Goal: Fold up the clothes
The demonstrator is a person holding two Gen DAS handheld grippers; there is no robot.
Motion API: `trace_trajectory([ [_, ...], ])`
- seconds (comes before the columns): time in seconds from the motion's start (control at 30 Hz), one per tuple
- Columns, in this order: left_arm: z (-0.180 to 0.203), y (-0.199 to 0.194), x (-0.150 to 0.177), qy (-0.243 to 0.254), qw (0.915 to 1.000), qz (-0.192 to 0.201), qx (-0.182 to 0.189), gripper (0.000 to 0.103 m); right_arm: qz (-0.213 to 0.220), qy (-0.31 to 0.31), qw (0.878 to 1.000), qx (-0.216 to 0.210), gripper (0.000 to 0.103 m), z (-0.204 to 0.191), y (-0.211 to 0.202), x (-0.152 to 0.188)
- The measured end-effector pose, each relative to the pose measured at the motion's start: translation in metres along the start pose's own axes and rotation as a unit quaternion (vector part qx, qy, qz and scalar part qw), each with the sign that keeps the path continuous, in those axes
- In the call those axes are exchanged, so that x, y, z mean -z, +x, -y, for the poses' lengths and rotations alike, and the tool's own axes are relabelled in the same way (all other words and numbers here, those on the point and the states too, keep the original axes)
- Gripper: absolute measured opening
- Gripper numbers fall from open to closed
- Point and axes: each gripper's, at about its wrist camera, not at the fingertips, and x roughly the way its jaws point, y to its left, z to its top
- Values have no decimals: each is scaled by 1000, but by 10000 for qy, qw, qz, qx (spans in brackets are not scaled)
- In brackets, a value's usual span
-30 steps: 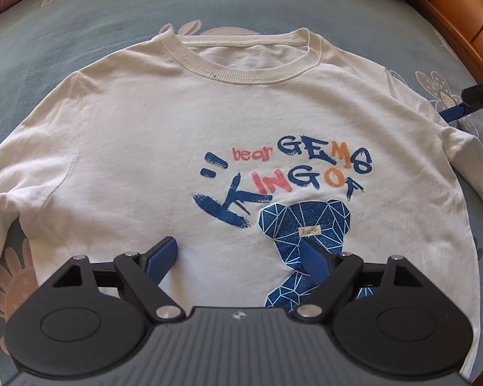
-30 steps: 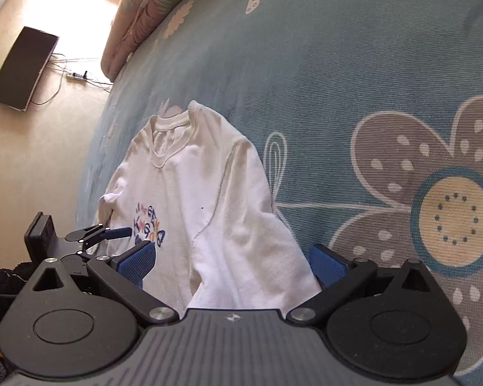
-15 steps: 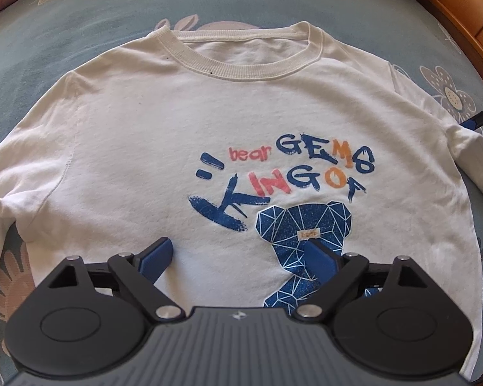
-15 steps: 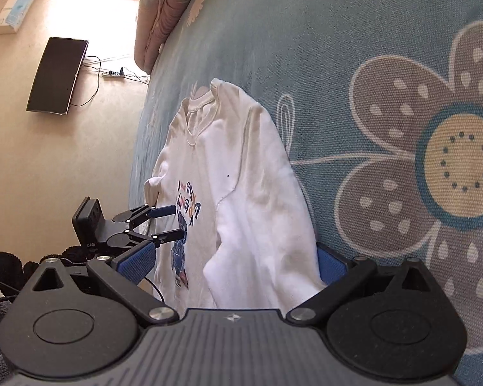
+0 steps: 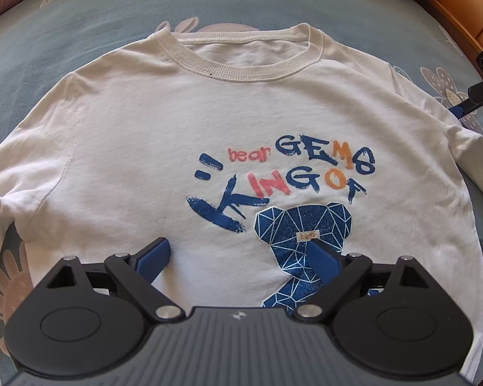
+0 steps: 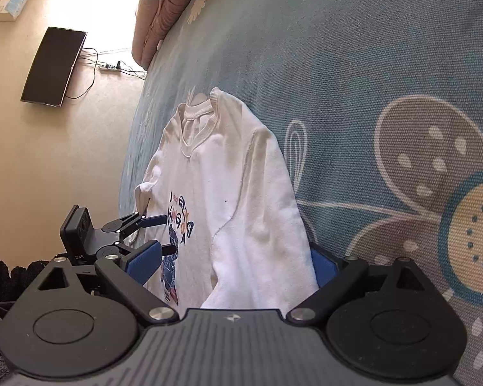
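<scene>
Presently on hand: white sweatshirt (image 5: 183,135), front up, flat on blue floral bedspread (image 5: 80,32), collar toward 12 o'clock, bear print at centre. Left gripper (image 5: 238,257): jaws wide apart, empty, poised over lower chest. Right gripper (image 6: 238,257): jaws wide apart, straddling the garment's right sleeve (image 6: 273,234), nothing clamped; seen at 3 o'clock in left wrist view. Dark monitor (image 6: 53,66) on floor, 10 o'clock.

Home bedroom: floral bedsheet (image 6: 354,64), monitor (image 6: 53,66).

Blue flowered bed (image 5: 119,29) under a flat-spread white sweatshirt (image 5: 164,135).
</scene>
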Motion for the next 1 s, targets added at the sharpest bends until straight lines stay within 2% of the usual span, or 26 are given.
trace_trajectory([
  [0.03, 0, 0, 0, -4, 10000, 12, -1, 92, 36, 25, 10000, 48, 92, 1, -1, 1],
  [0.07, 0, -1, 1, -1, 10000, 27, -4, 92, 89, 81, 9999, 116, 85, 4, -3, 3],
  [0.13, 1, -1, 2, 9, 10000, 51, -14, 92, 196, 194, 9993, 253, 66, 9, -7, 5],
  [0.17, 1, -1, 2, 14, 10000, 61, -21, 92, 249, 302, 9987, 337, 42, 14, -8, 8],
  [0.2, 2, -1, 2, 18, 10000, 69, -28, 92, 304, 459, 9975, 436, 2, 20, -10, 10],
  [0.23, 2, -1, 2, 18, 10000, 70, -37, 92, 358, 616, 9960, 535, 0, 27, -11, 13],
  [0.33, 3, -1, 2, 20, 10000, 56, -50, 92, 503, 526, 9943, 774, 0, 22, -11, 17],
  [0.43, 3, -2, 1, 21, 10000, 35, -59, 92, 527, 192, 9908, 1233, 0, 2, -7, 17],
  [0.53, 4, -2, -1, 46, 10000, -1, -70, 92, 501, -212, 9835, 1724, 4, -20, -4, 11],
  [0.73, 5, -2, -2, 54, 9999, -15, -103, 92, 947, -614, 9655, 2347, 1, -40, -26, -12],
  [0.83, 5, -2, 0, 36, 9999, -8, -103, 92, 953, -585, 9654, 2354, 6, -38, -33, -18],
  [0.97, 2, -2, 0, 25, 10000, 0, -68, 92, 608, -294, 9802, 1860, 35, -21, -30, -7],
  [1.0, 2, -2, 0, 23, 10000, 1, -62, 92, 596, -200, 9831, 1720, 35, -16, -29, -3],
])
